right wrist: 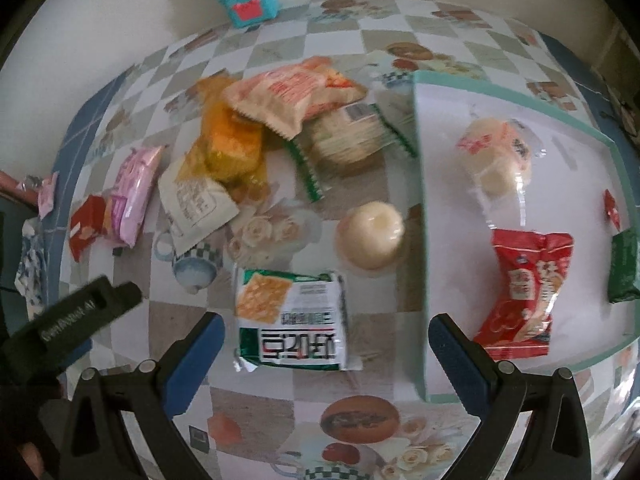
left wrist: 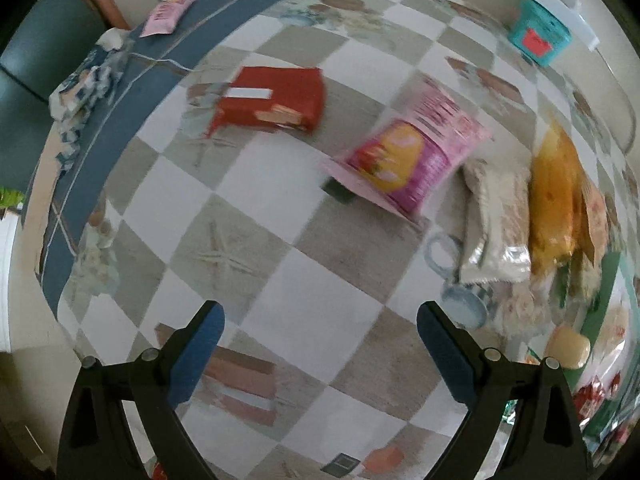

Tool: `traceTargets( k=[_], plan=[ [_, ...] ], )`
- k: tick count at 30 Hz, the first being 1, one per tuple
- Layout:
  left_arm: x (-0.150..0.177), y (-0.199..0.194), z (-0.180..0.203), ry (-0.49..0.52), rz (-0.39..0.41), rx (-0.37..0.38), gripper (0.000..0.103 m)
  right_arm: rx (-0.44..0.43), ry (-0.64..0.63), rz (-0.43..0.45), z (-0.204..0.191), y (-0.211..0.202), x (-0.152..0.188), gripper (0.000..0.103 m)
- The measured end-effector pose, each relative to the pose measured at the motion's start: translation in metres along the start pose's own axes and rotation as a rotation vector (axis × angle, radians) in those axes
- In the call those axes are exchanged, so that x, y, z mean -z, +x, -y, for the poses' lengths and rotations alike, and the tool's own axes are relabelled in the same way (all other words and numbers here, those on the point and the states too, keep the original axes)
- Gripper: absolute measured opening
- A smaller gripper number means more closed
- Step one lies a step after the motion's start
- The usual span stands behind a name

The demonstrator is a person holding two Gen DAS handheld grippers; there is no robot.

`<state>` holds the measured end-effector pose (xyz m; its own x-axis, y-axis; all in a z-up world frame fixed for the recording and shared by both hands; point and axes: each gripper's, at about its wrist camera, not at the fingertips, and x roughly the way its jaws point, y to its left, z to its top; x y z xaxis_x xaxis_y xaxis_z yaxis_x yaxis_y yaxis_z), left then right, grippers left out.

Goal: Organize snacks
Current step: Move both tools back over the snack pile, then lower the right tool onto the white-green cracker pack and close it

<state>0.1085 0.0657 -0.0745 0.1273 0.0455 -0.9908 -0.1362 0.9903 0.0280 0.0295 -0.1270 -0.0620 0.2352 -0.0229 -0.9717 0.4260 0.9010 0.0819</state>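
While loose snack packets crowd the checked, flower-printed counter (right wrist: pixel 280 52), your right gripper (right wrist: pixel 326 344) hangs wide open and empty over the green-and-white cracker packet (right wrist: pixel 292 320), which lies flat between its blue pads, seemingly lined up for a pick. Just beside it stands the shallow white tray with a teal rim (right wrist: pixel 420 240), already holding a red wrapped sweet packet (right wrist: pixel 524 292), a clear-wrapped pale bun (right wrist: pixel 496 156) and a dark green packet (right wrist: pixel 624 268), so the tray looks like the sorting place. A bare round cream cake (right wrist: pixel 370 236) sits on the counter against the tray wall. Your left gripper (left wrist: pixel 320 348) is also spread wide, holding nothing, over bare squares, with a red box-shaped packet (left wrist: pixel 276 100) and a pink pillow packet (left wrist: pixel 412 160) well ahead
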Motion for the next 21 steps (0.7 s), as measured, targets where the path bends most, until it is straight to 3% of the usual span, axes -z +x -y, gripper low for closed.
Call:
traceTargets(
  k=[6, 9, 21],
  plan=[
    [-0.004, -0.001, -0.012, -0.033, -0.002, 0.007, 0.097, 0.047, -0.015, 0.002, -0.008, 0.001, 0.0, 0.103],
    [-0.007, -0.002, -0.014, -0.037, 0.003, 0.017, 0.097, 0.005, -0.027, 0.006, -0.016, -0.001, -0.002, 0.103],
    [-0.011, -0.007, -0.017, -0.054, 0.003, 0.038, 0.097, 0.026, -0.063, -0.051, -0.026, 0.024, 0.0, 0.103]
  ],
)
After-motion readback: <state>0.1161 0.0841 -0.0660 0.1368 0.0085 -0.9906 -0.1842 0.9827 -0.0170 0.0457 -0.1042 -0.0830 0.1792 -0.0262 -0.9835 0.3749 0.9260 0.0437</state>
